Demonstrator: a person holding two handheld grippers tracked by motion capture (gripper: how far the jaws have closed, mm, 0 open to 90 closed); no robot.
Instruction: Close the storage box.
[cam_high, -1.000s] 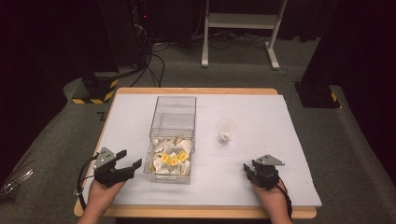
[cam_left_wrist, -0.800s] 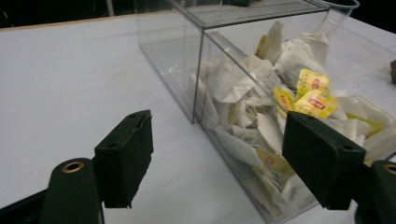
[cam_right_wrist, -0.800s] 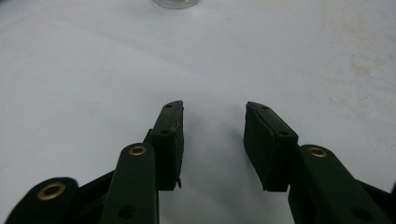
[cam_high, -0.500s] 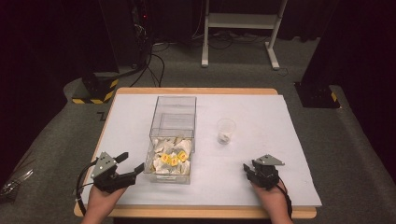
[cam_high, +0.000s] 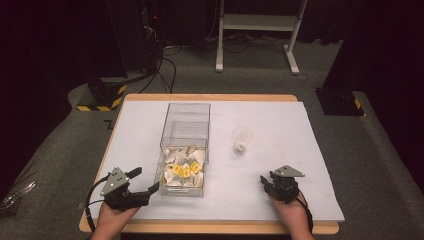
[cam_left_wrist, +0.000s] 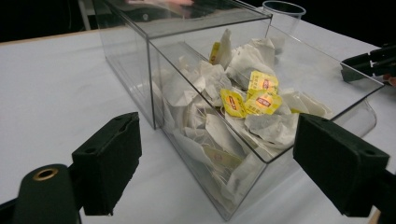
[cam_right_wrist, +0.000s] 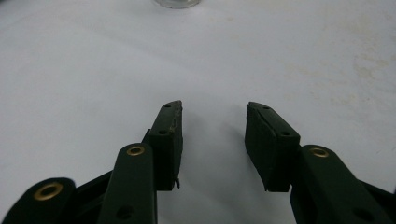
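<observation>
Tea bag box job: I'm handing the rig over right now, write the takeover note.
Left claw: open, jaws just widened, nothing between them, aimed at the near end of the clear box.
Right claw: open, empty, resting on the white table cover.
Tea bags: all piled in the box's near section.
Plastic cup: upright, right of the box; something pale sits at its bottom, can't tell what.
Done: nothing gripped yet.
Left: probably take a tea bag to the cup.
</observation>
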